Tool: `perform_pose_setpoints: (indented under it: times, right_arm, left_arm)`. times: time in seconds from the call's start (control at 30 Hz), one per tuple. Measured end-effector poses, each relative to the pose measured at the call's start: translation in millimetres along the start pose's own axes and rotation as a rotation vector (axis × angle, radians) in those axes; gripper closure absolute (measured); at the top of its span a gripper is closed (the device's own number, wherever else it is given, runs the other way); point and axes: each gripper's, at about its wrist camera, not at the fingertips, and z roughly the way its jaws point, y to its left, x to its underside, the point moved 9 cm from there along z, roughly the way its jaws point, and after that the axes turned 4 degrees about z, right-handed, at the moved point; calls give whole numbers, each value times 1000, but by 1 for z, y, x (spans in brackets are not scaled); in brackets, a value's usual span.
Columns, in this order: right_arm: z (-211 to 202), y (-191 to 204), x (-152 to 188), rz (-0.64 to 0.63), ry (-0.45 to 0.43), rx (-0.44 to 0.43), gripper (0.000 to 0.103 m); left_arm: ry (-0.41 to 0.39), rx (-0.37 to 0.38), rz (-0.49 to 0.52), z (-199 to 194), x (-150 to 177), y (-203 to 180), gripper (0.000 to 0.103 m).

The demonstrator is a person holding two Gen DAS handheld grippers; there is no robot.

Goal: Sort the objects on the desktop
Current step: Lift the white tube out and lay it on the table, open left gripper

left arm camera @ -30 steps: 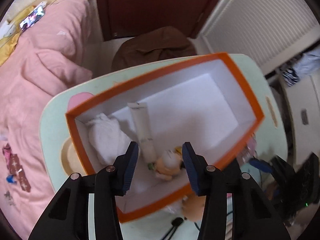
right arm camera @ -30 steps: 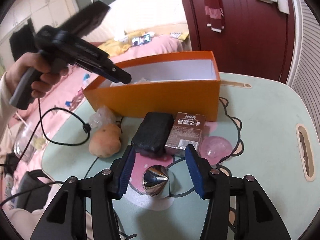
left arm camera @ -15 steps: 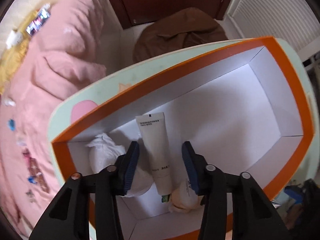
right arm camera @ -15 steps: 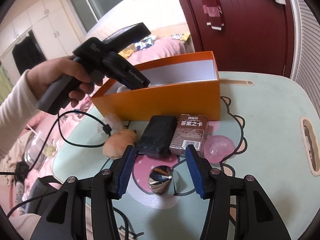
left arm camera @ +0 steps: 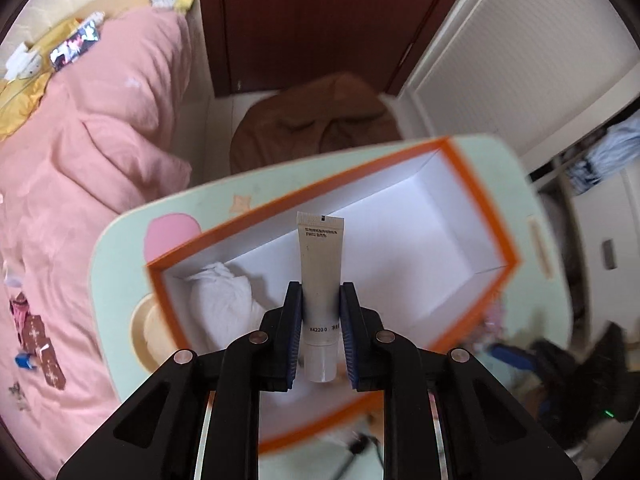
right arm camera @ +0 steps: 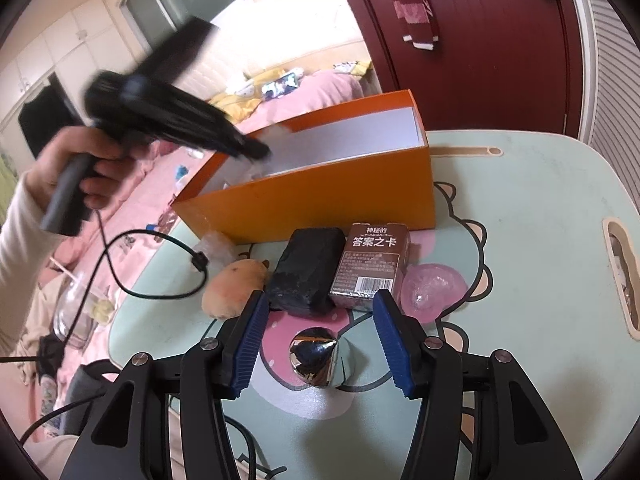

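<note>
My left gripper (left arm camera: 320, 294) is shut on a white cosmetic tube (left arm camera: 321, 248), held upright above the orange box (left arm camera: 486, 196). A white cloth bundle (left arm camera: 224, 300) lies in the box's near-left corner. In the right wrist view a hand (right arm camera: 88, 168) holds the blurred left gripper (right arm camera: 256, 150) over the orange box (right arm camera: 320, 196). My right gripper (right arm camera: 320, 298) hovers low over the table with its jaws opening a little, and nothing is pressed between them. A silver cone (right arm camera: 314, 354) stands just below them. Beyond lie a black block (right arm camera: 306, 268) and a brown card box (right arm camera: 372, 264).
A pink crystal lump (right arm camera: 434, 288) sits right of the card box, with an orange plush (right arm camera: 234, 288) and a clear crystal (right arm camera: 218, 246) on the left. A black cable (right arm camera: 160, 264) loops over the mint table (right arm camera: 540, 208). Pink bedding (left arm camera: 80, 160) lies beyond the table's left edge.
My left gripper closed on the white tube that lay in the box and lifted it upright. The plush in the box is now hidden. The right gripper has hardly moved.
</note>
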Motion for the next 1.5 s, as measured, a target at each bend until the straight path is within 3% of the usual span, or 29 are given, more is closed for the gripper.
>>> perform_pose_setpoints:
  times: [0.17,0.3,0.43,0.57,0.83,0.9,0.97,1.0,1.17,1.27,1.4,1.5]
  right_arm:
    - [0,-1,2,2,0,9,49]
    - [-1,-1,4,-8,-2,21,49]
    - [1,-2,2,-20,-11,33,49]
    - [3,-4,4,-21,-11,40,49]
    - [6,-4,-1,-49,-19,61,49]
    - [6,-3,-4,-50,-20,67,49]
    - [7,-2,-6,-45,-20,69,49]
    - [8,-2,-7,-40,-19,69,49]
    - [9,3,-14,-36,-13,67,49]
    - [7,8,-20,-58,-13,71,48]
    - [3,15,-42,-109,-30,83,41]
    - [6,23,-60,-125,-9,60,40]
  left_arm:
    - [-87,66,-1,-42,19,-12,83]
    - [-111,57,-31,-44,55,-12,83]
    - [-97,82,-111,-25,96,-6,83]
    - [-99,50,-142,-11,130,-4,83]
    - [-112,-22,-144,22,153,-1,83]
    - [-129,-35,-138,23,149,-4,74]
    - [-147,-47,-132,23,145,-8,34]
    - [-164,-64,-128,23,144,-9,27]
    - [-200,-149,-87,26,142,-14,26]
    - [-260,-224,-63,23,145,-16,26]
    - [-303,-355,-5,20,153,-15,20]
    - [-353,-390,10,15,155,-13,18]
